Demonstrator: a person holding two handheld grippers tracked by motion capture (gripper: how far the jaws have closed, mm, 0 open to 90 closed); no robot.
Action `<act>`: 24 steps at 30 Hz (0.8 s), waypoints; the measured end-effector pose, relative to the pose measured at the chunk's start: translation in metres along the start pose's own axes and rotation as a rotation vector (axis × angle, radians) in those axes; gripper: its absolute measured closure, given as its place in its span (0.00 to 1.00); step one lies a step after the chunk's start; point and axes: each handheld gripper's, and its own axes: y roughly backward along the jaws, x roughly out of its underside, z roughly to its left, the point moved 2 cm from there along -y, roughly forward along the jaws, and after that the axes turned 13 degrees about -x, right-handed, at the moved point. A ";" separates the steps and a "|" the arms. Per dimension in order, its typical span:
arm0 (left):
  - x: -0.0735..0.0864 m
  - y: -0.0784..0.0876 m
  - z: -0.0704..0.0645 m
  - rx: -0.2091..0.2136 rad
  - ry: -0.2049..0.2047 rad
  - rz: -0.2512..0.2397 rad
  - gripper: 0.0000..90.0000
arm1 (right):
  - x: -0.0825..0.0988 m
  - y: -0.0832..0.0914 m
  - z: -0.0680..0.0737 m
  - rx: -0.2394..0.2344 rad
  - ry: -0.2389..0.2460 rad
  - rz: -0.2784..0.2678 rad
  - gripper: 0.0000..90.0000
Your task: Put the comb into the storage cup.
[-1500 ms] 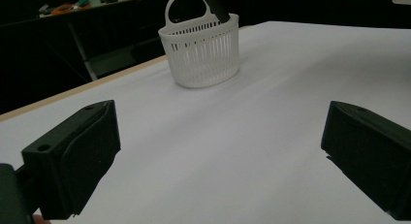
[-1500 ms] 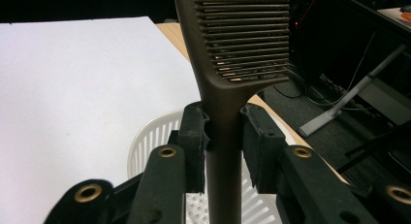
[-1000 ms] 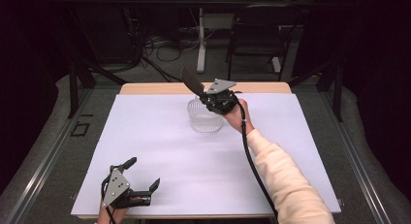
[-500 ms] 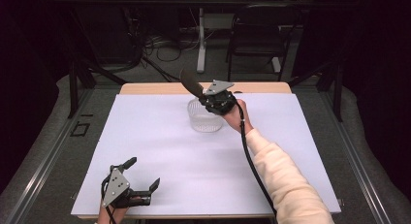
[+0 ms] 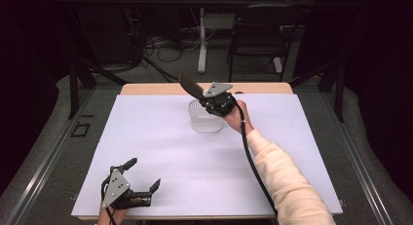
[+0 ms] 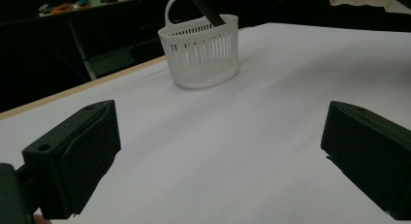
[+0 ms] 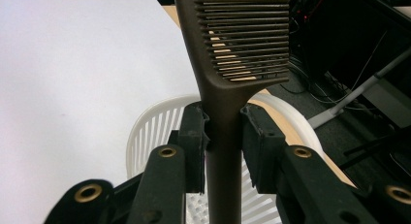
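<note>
My right gripper (image 5: 214,102) (image 7: 224,136) is shut on the handle of a dark brown comb (image 5: 189,84) (image 7: 232,44). It holds the comb tilted above a white slotted basket (image 5: 204,121) (image 7: 150,132) at the far middle of the table. The toothed end points up and to the left. In the left gripper view the comb's handle (image 6: 206,8) slants down to the rim of the basket (image 6: 201,52). My left gripper (image 5: 144,173) (image 6: 218,151) rests near the table's front left edge, jaws wide open with nothing between them.
A white sheet (image 5: 160,137) covers the table, with a wooden strip (image 5: 146,88) showing along its far edge. Beyond it stand a dark chair (image 5: 258,35), a table leg and loose cables on the floor.
</note>
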 end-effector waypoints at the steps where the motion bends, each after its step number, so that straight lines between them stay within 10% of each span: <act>1: 0.000 0.000 0.000 0.001 0.001 0.001 0.00 | 0.000 0.000 0.000 0.001 0.001 0.002 0.80; 24: 0.001 -0.001 0.000 -0.002 -0.002 0.002 0.00 | 0.008 -0.013 0.002 -0.032 0.016 0.030 0.80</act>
